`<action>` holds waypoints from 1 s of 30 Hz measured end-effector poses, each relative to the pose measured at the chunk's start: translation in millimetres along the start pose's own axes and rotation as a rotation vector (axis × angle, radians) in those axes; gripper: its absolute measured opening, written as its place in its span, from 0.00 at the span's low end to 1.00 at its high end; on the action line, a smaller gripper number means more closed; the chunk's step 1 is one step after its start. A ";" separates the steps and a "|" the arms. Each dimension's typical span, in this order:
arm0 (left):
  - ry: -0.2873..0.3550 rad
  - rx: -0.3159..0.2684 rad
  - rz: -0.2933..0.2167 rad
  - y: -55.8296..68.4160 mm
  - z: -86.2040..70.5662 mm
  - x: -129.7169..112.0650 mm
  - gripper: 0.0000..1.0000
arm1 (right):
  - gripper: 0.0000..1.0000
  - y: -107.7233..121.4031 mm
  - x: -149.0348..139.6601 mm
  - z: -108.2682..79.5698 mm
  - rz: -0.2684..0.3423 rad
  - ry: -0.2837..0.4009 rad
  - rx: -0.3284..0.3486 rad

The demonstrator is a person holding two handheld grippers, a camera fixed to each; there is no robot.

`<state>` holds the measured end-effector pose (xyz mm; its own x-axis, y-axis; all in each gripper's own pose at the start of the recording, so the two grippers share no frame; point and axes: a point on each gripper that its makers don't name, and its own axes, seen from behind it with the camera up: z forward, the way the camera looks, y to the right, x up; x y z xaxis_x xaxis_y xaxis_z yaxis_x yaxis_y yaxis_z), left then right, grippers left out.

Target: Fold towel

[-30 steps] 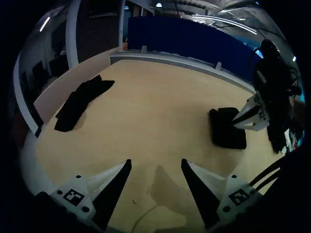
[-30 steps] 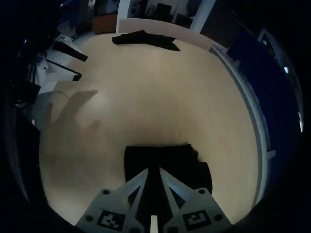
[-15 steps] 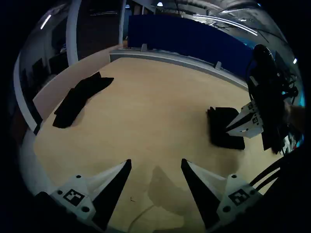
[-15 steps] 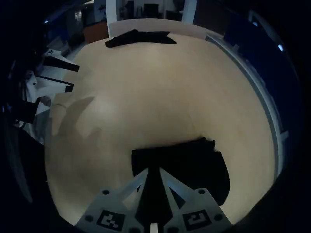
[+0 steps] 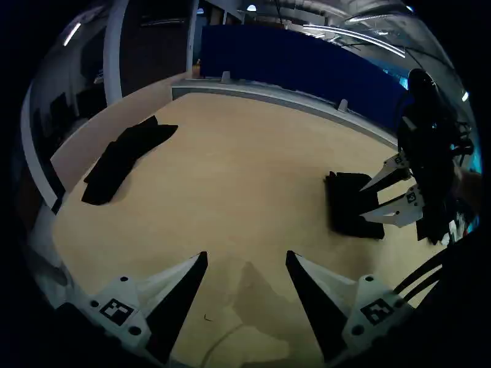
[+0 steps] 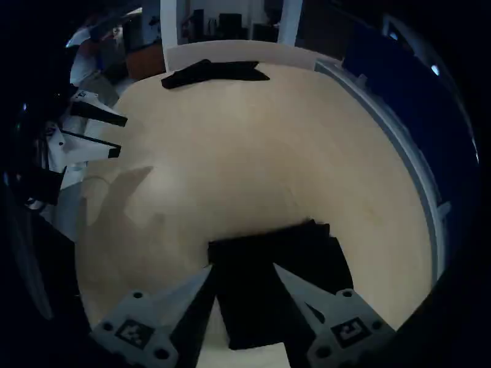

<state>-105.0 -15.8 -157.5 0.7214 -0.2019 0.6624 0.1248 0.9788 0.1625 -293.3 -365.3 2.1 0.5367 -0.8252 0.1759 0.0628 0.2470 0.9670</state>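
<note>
A folded black towel (image 5: 347,205) lies flat on the light wooden table (image 5: 245,159), at the right in the left gripper view. My right gripper (image 5: 366,201) stands open at its near edge, one finger on either side. In the right gripper view the folded towel (image 6: 288,251) lies between and beyond the parted fingers of that gripper (image 6: 243,268). My left gripper (image 5: 245,254) is open over bare table, holding nothing; it appears at the left edge (image 6: 121,135) in the right gripper view.
A second black towel (image 5: 126,156), crumpled and unfolded, lies near the table's far left edge, also seen as a dark heap (image 6: 212,70). A blue partition (image 5: 294,61) runs behind the table's raised grey rim (image 5: 276,98). A person's dark sleeve (image 5: 429,153) holds the right gripper.
My right gripper, shut on the folded towel before, has opened and let it go. The towel rests flat. My left gripper has stayed open in place.
</note>
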 end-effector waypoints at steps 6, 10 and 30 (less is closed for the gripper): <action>0.002 -0.006 0.003 1.5 0.5 2.6 0.95 | 0.65 3.4 -3.1 -10.7 0.052 0.021 -0.022; 0.003 -0.009 0.009 2.3 1.2 3.7 0.95 | 0.65 4.3 -13.3 -16.7 0.084 0.018 -0.035; -0.005 -0.020 0.018 2.0 5.7 1.4 0.95 | 0.65 -3.9 -95.9 -41.6 0.231 -0.065 -0.098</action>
<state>-107.6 -14.4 -152.0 0.7200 -0.1846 0.6689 0.1256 0.9827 0.1360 -310.0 -265.9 -26.2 0.4916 -0.7712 0.4044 0.0275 0.4779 0.8780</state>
